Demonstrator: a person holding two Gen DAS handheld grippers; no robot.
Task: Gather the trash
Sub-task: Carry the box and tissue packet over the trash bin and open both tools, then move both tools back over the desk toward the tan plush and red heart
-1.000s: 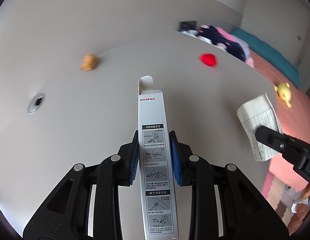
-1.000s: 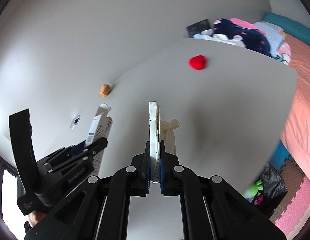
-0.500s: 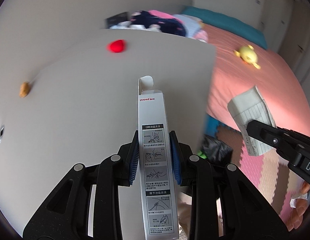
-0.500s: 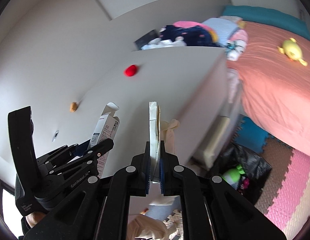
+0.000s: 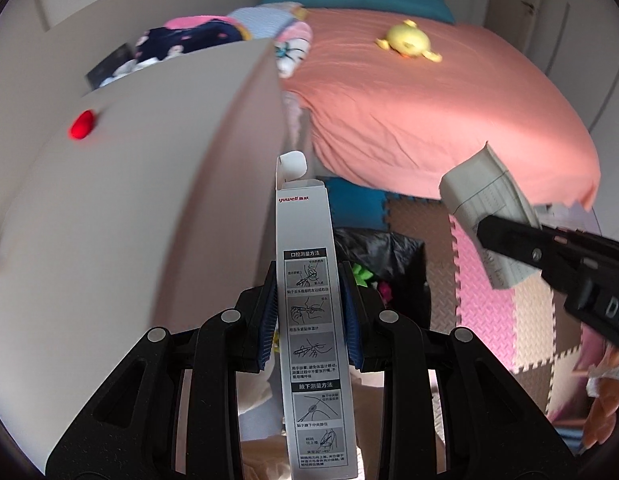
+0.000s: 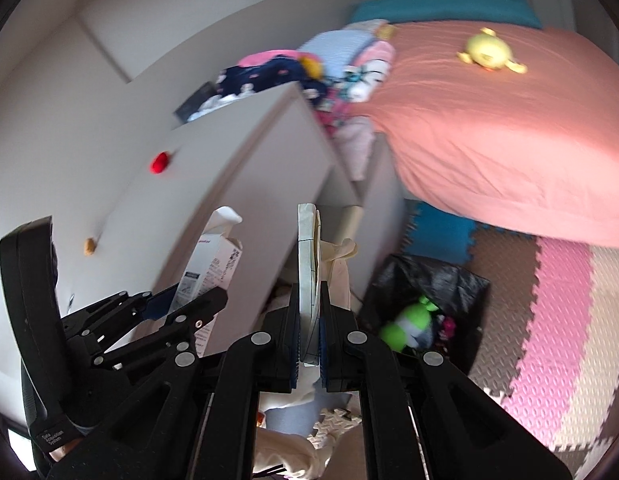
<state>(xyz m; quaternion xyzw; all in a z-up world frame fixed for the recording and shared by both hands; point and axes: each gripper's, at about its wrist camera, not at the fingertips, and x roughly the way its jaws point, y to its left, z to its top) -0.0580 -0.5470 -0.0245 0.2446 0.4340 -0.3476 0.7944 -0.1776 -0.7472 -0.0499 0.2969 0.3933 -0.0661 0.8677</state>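
The left gripper point(image 5: 312, 316) has its jaws shut tight on a long white box point(image 5: 311, 320). The box stands up the middle of the left wrist view, with little drawings down its front and its top flap open. The blue pads point(image 5: 269, 320) press on both sides of it.

The right gripper point(image 6: 309, 332) has its jaws closed on a folded paper point(image 6: 307, 264). In the right wrist view the paper is seen edge-on, straight up the middle of the frame. In the left wrist view the same paper point(image 5: 489, 208) shows at the right side, with lines on it.

Both views are a bit blurry.

The white tabletop point(image 5: 129, 200) fills the left side of the left wrist view. A small red thing point(image 5: 82, 125) sits on it at the upper left.

A black trash bag point(image 6: 429, 292) lies on the floor in the lower middle of the right wrist view. Something green point(image 6: 409, 320) is inside it. The bag is below and to the right of the folded paper in that frame.

A bed with a pink sheet point(image 5: 429, 100) fills the upper right. A yellow toy point(image 5: 407, 42) lies on it. A pile of clothes point(image 5: 197, 38) is at the upper middle. Foam floor mats point(image 6: 549, 320) in pink and tan are at the lower right.
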